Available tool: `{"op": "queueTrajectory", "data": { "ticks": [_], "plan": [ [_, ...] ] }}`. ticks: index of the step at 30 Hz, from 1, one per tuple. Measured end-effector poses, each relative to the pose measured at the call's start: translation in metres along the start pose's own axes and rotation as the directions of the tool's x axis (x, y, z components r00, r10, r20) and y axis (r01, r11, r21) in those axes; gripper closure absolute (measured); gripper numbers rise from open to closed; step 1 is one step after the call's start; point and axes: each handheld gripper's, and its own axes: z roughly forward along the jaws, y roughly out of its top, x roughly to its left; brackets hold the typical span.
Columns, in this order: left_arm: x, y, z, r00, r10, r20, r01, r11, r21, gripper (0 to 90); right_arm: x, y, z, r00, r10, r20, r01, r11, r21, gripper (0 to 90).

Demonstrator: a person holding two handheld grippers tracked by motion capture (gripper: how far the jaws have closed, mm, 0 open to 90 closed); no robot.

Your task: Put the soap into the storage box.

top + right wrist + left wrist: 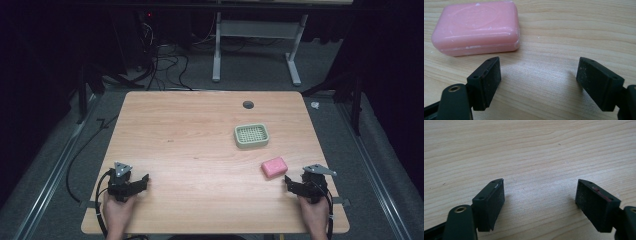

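The pink soap (pixel 476 27) lay at the upper left of the right gripper view, just beyond the right gripper (pixel 537 82), whose jaws gaped wide and empty (as did the left gripper's (pixel 540 203)). A good grasp would centre them across its short sides.

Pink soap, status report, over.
Right gripper open, just short of pink soap. Left gripper open, empty. Soap flat on table, apart from soap dish. Nothing between.

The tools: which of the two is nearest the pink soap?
The right tool: the pink soap lies just ahead of it, whereas the left tool sits far across the table.
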Motion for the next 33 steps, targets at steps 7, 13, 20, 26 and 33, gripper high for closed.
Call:
{"op": "queueTrajectory", "data": {
  "ticks": [7, 13, 20, 26, 33],
  "plan": [
    [0.0002, 0.0, -0.0001, 1.0, -0.001, 0.002, 0.001, 1.0, 0.0, 23.9, 0.0005, 0.0004, 0.0002, 1.0, 0.002, 0.003, -0.002, 1.0, 0.002, 20.5],
    [0.0003, -0.0001, -0.0003, 1.0, 0.001, 0.001, -0.001, 1.0, 0.002, 23.6, 0.0008, 0.0006, 0.0007, 1.0, 0.002, 0.003, -0.002, 1.0, 0.0, 20.5],
    [0.0003, -0.0001, -0.0003, 1.0, 0.001, 0.002, -0.001, 1.0, 0.002, 23.6, 0.0008, 0.0006, 0.0005, 1.0, -0.003, -0.007, 0.003, 1.0, 0.001, 20.6],
    [0.0004, 0.0, -0.0003, 1.0, 0.002, 0.002, -0.002, 1.0, 0.002, 23.7, -0.0001, 0.0005, -0.0003, 0.9999, 0.004, -0.01, -0.004, 1.0, 0.0, 20.0],
    [0.0003, -0.0001, -0.0003, 1.0, 0.001, 0.002, -0.001, 1.0, 0.002, 23.7, -0.0007, -0.0009, -0.0047, 0.9995, 0.001, -0.03, -0.002, 1.0, -0.022, 19.1]
  ]
}}
